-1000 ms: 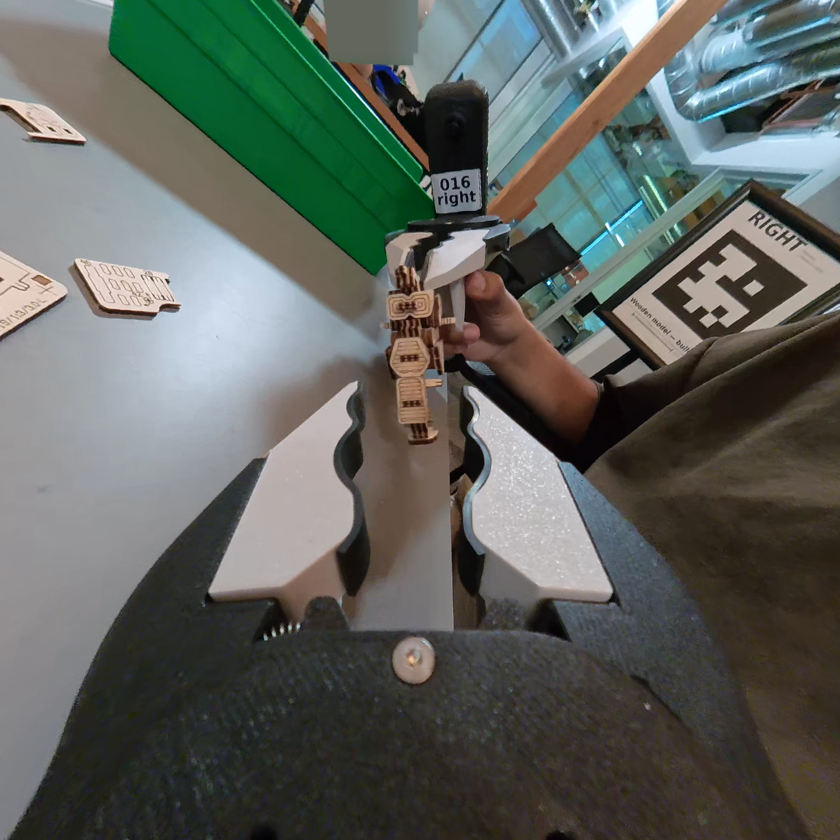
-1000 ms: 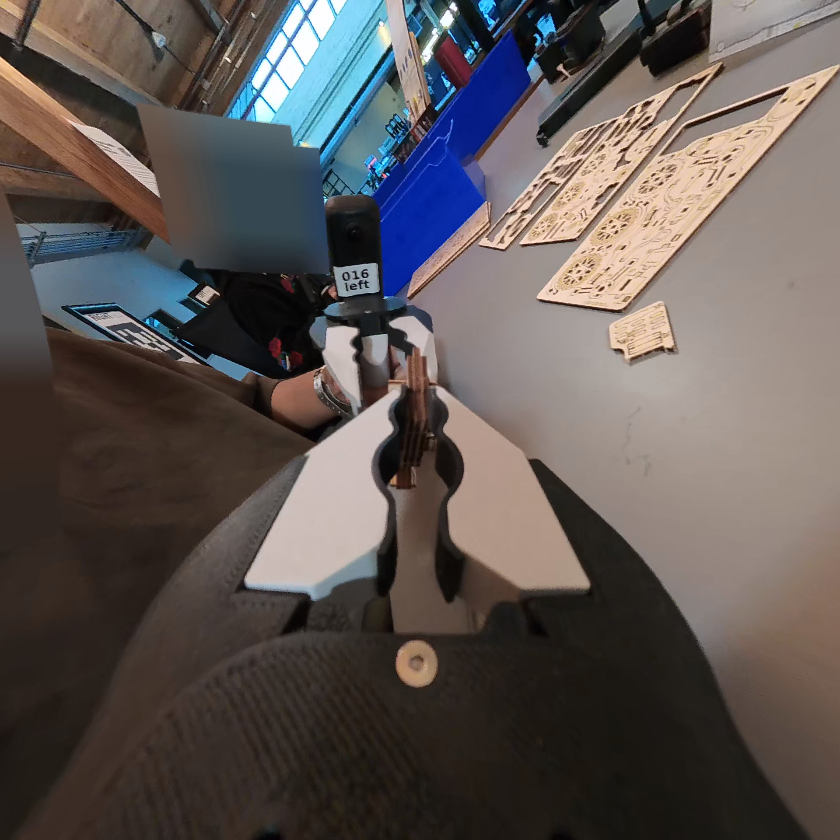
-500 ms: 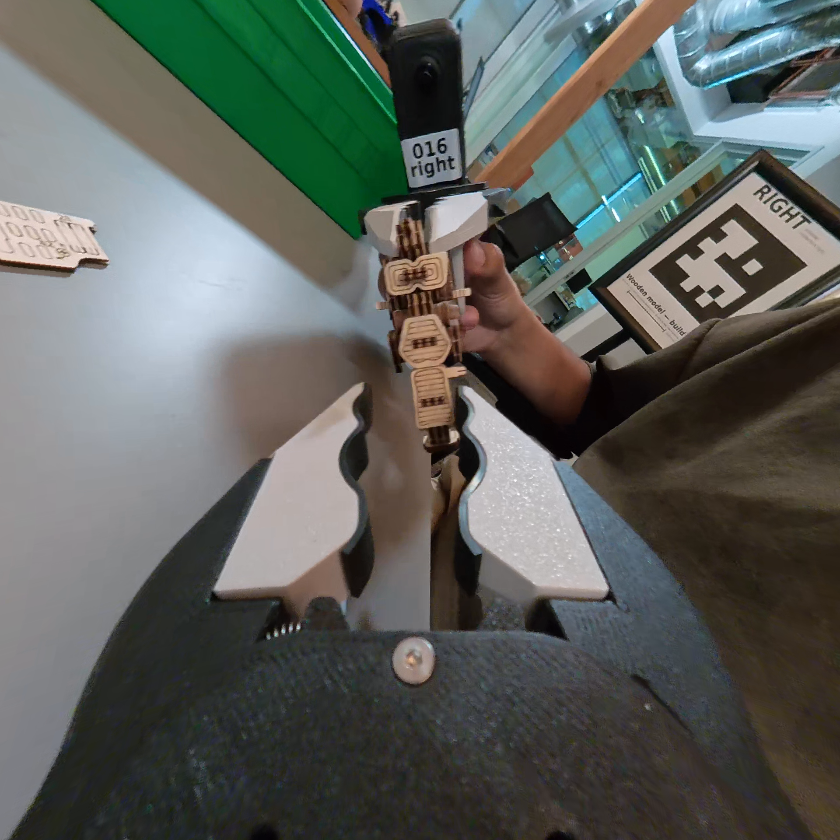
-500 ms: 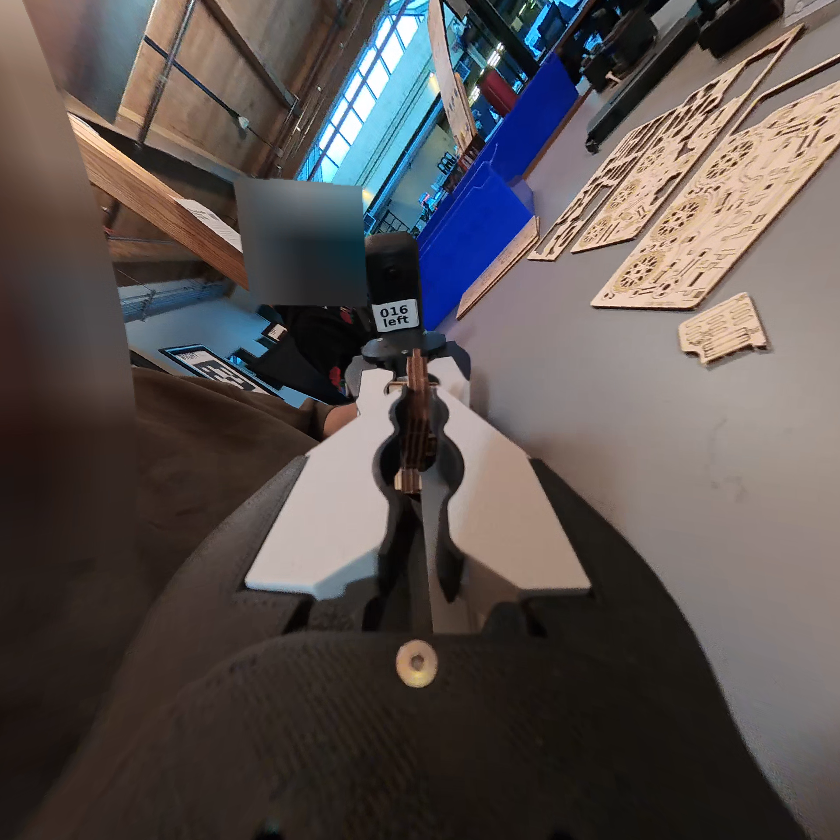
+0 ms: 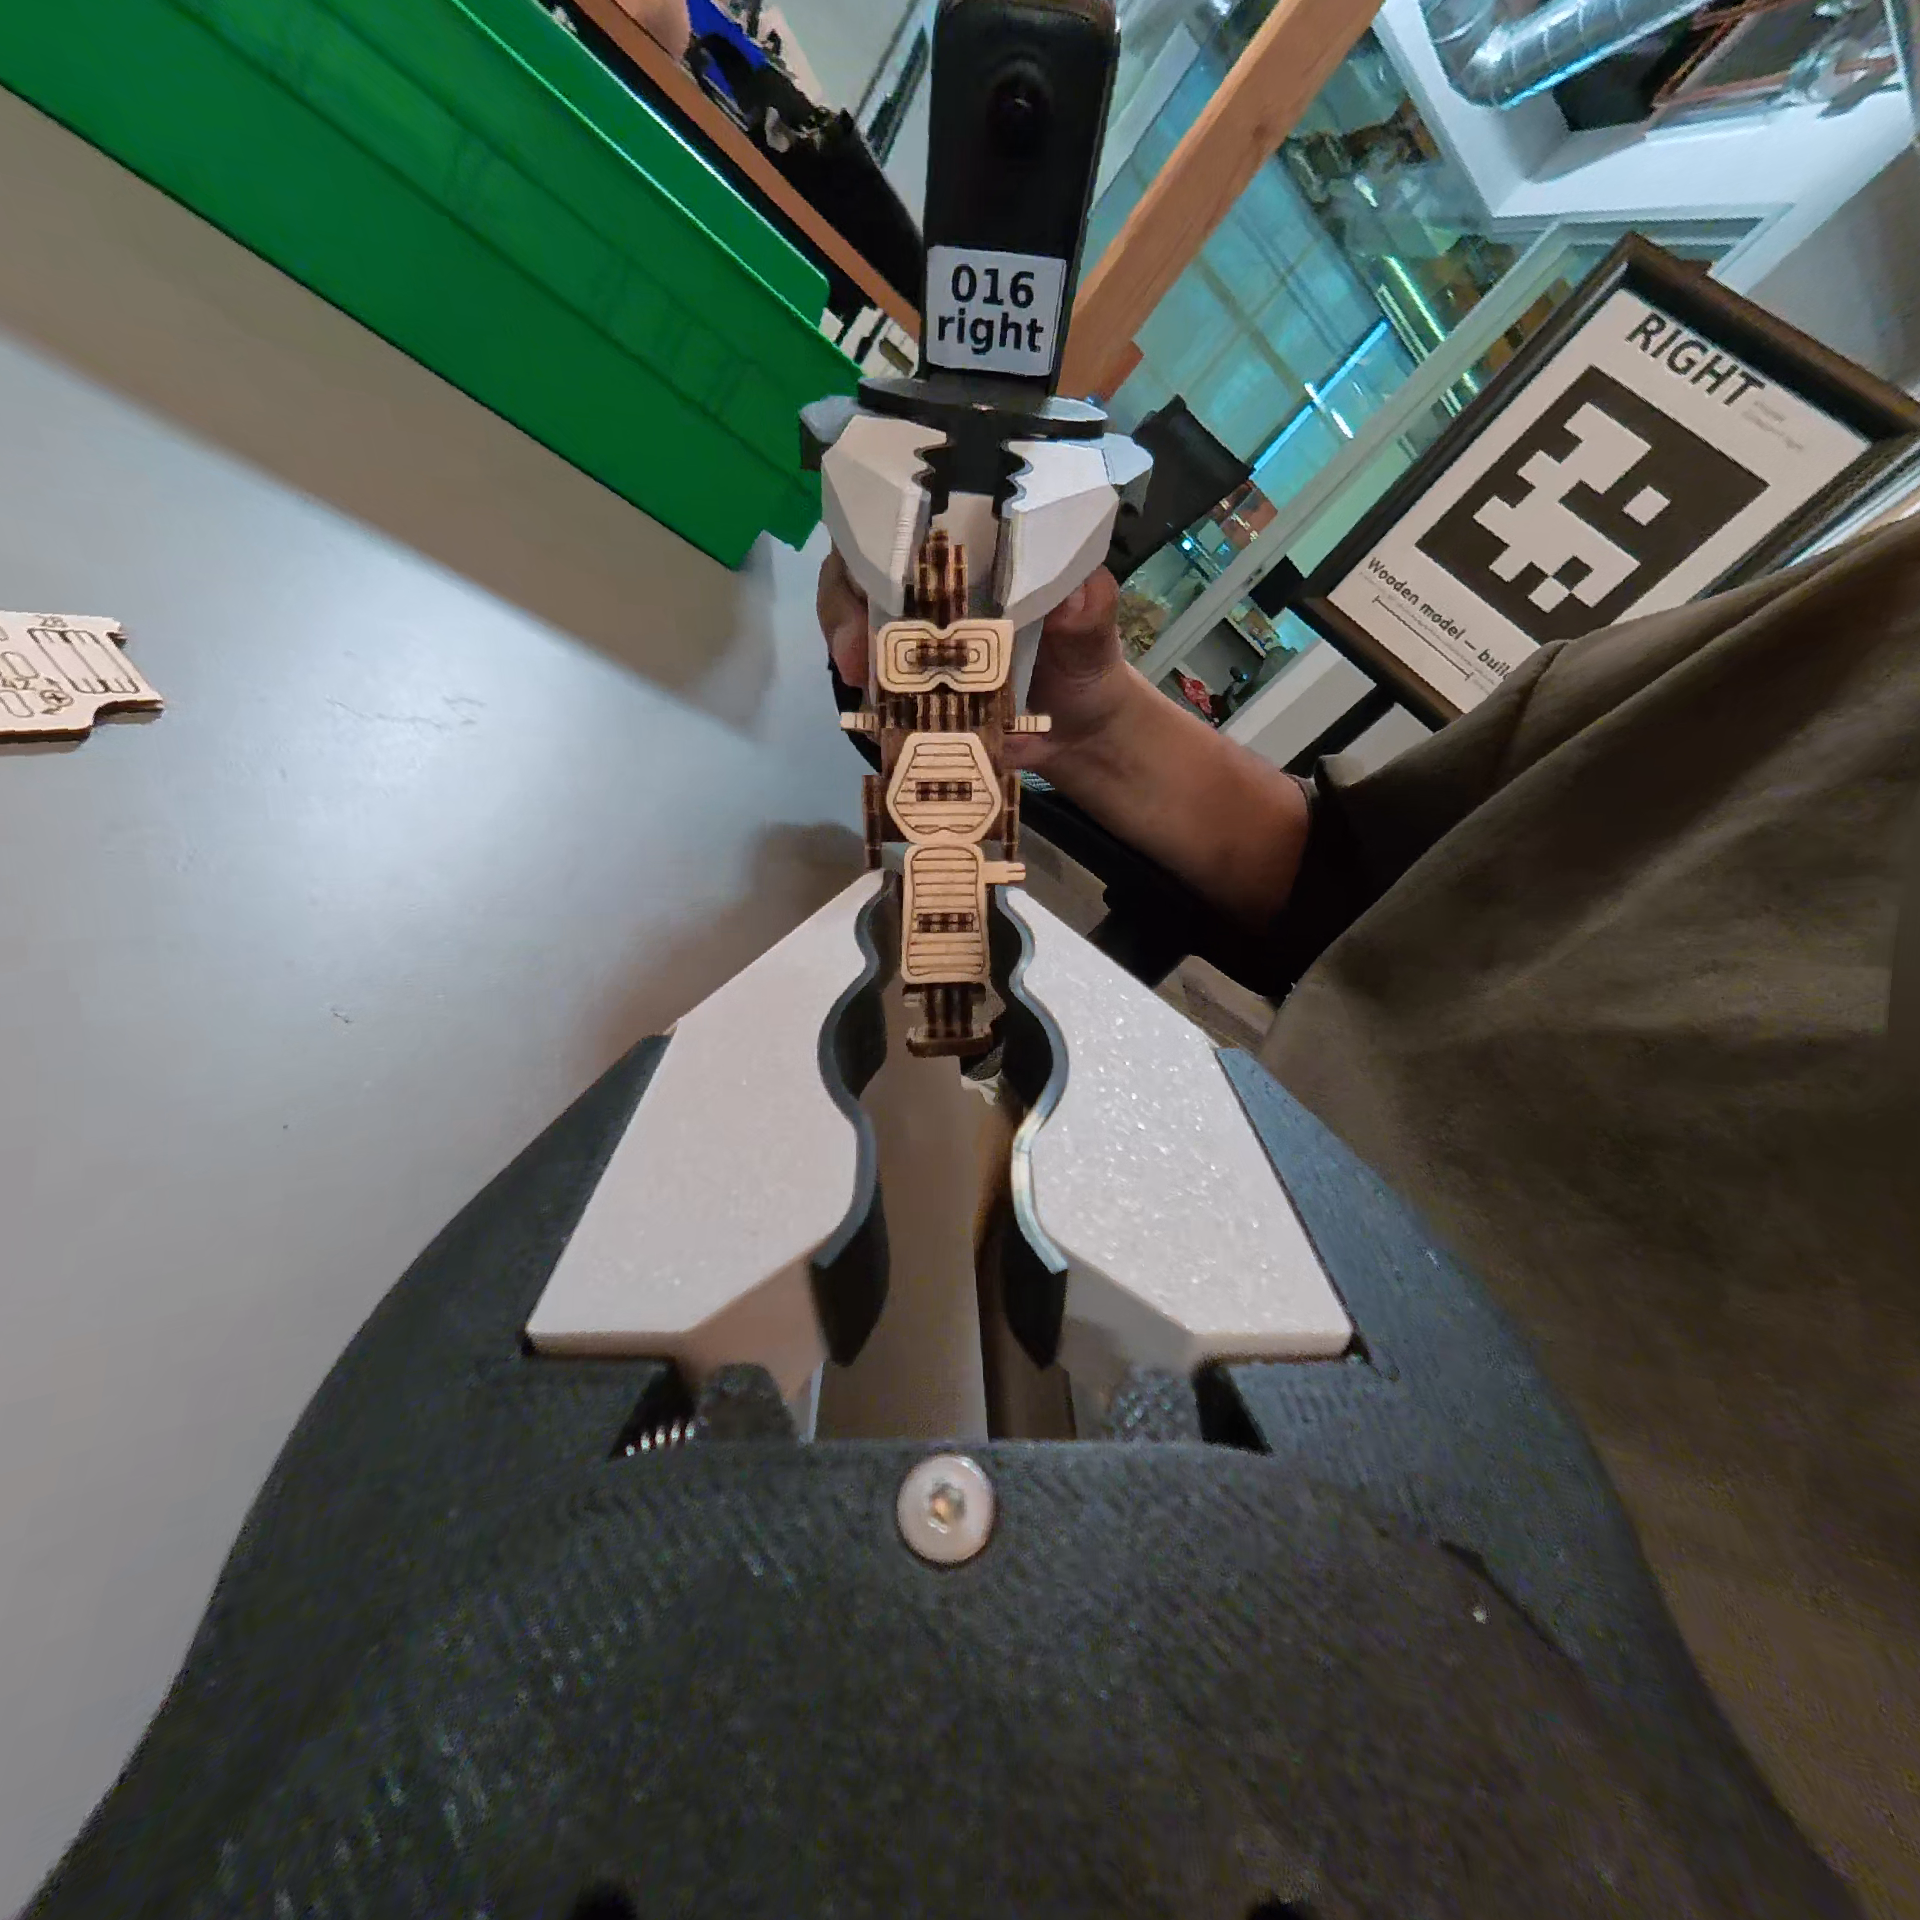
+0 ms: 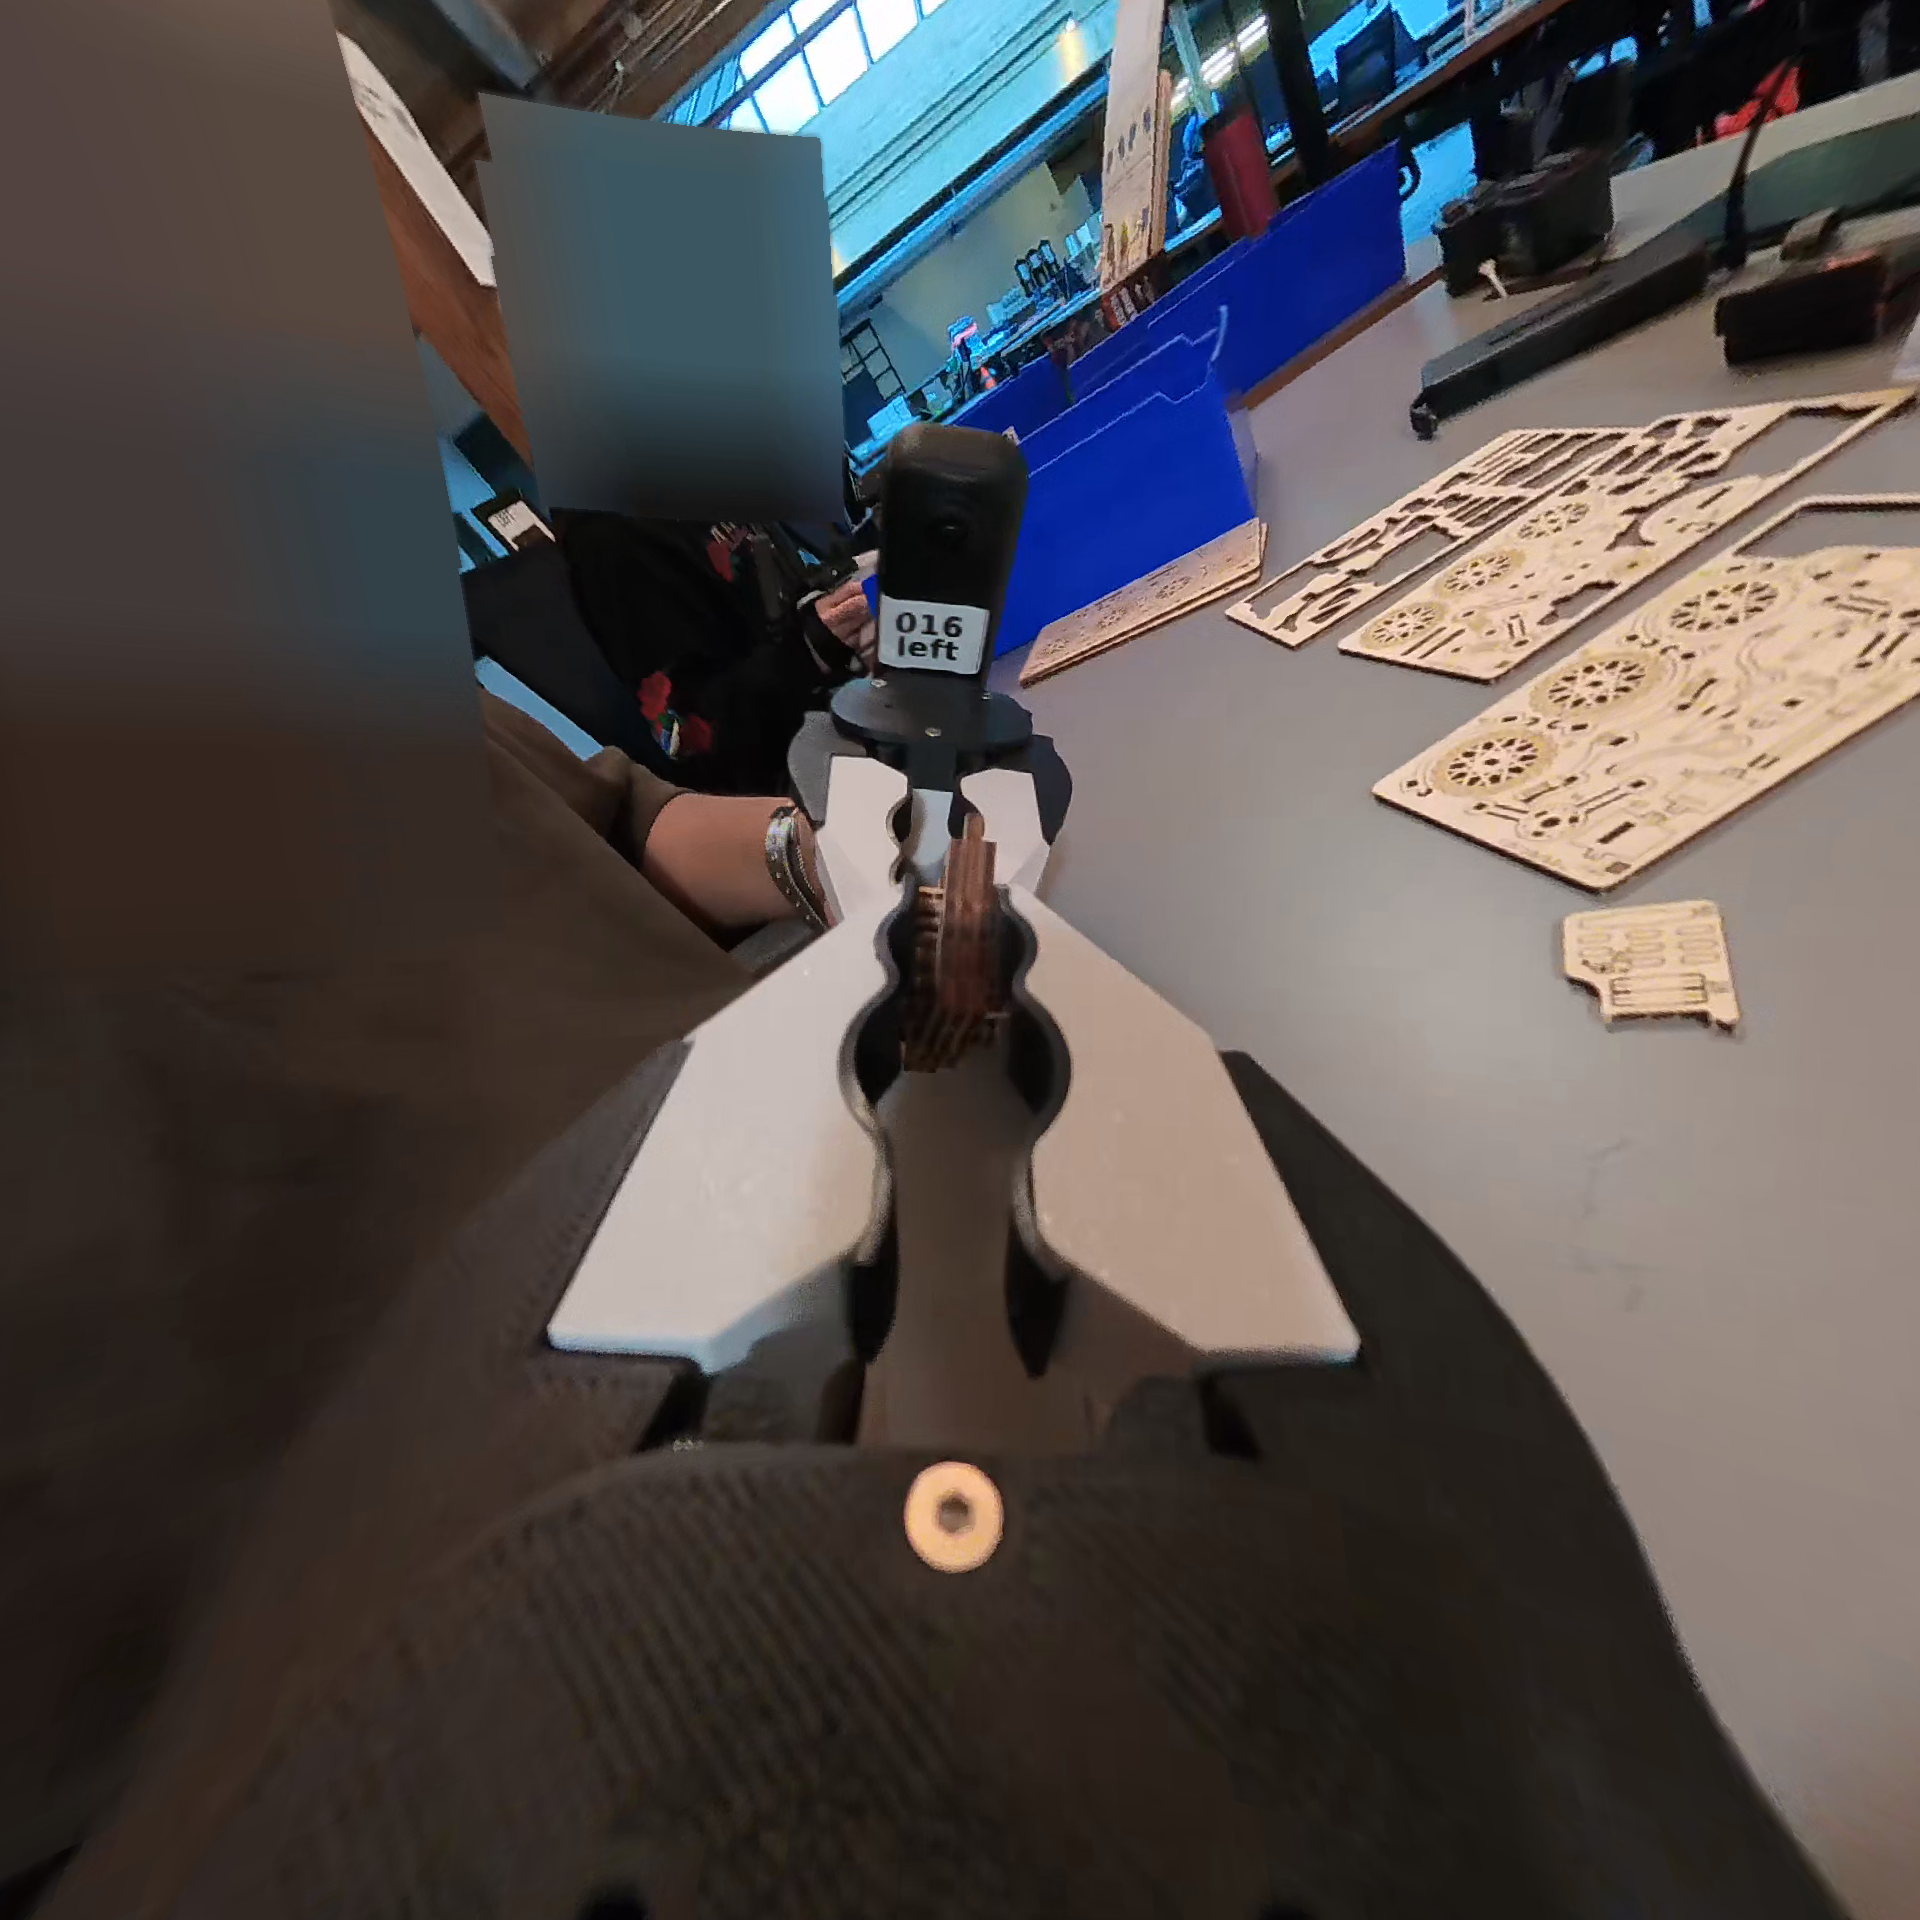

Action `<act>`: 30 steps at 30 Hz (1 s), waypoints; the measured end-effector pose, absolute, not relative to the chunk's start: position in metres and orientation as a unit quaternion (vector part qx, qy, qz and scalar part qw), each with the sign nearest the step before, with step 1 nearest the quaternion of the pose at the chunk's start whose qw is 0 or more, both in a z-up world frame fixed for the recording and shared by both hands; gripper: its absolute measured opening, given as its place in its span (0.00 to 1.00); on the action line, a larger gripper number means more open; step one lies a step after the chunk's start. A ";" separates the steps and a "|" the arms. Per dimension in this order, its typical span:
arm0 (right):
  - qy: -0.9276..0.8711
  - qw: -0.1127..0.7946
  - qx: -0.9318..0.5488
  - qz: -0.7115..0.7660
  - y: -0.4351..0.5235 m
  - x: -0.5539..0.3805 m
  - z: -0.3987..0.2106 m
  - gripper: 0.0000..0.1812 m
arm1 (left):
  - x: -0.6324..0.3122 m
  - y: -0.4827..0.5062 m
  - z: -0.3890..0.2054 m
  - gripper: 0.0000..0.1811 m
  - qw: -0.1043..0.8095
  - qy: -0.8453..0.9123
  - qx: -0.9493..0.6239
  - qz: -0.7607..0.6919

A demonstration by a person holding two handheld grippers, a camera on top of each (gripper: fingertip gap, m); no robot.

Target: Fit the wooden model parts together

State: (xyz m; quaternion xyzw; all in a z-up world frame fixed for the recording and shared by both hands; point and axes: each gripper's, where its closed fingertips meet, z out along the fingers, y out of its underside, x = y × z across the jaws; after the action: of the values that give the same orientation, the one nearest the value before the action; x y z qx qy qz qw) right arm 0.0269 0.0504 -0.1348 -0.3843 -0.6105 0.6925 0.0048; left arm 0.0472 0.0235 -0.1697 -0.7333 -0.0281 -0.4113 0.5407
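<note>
In the left wrist view the left gripper (image 5: pixel 943 914) has its fingers closed in around the low end of the wooden model (image 5: pixel 943 790); firm contact cannot be told. The right gripper (image 5: pixel 951 582) clamps the model's far end above the table (image 5: pixel 312 883). In the right wrist view the right gripper (image 6: pixel 954 914) grasps the model (image 6: pixel 951 966) edge-on, the left gripper (image 6: pixel 935 831) facing it; part sheets (image 6: pixel 1662 727) lie well apart.

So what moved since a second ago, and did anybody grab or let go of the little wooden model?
The left gripper came closer until the free end of the wooden model sat between its fingers, which narrowed around it; whether they grip it is unclear. Nothing was let go: the right gripper stays shut on the model's other end. The wooden sheets on the table lie as before.
</note>
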 end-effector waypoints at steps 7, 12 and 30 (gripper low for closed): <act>-0.619 0.008 -0.359 0.699 0.046 0.034 -0.129 0.10 | 0.052 0.020 -0.163 0.07 0.554 0.004 -0.722 -0.413; -0.622 0.000 -0.347 0.702 0.044 0.038 -0.127 0.11 | 0.056 0.017 -0.159 0.07 0.563 0.025 -0.720 -0.406; -0.620 -0.003 -0.346 0.704 0.042 0.038 -0.125 0.04 | 0.053 0.018 -0.159 0.07 0.566 0.019 -0.718 -0.404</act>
State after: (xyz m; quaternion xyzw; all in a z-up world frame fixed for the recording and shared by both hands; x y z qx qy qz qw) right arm 0.0381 0.0424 -0.1251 -0.3457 -0.6200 0.7043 -0.0030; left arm 0.0532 0.0178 -0.1588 -0.7184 0.0190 -0.4035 0.5663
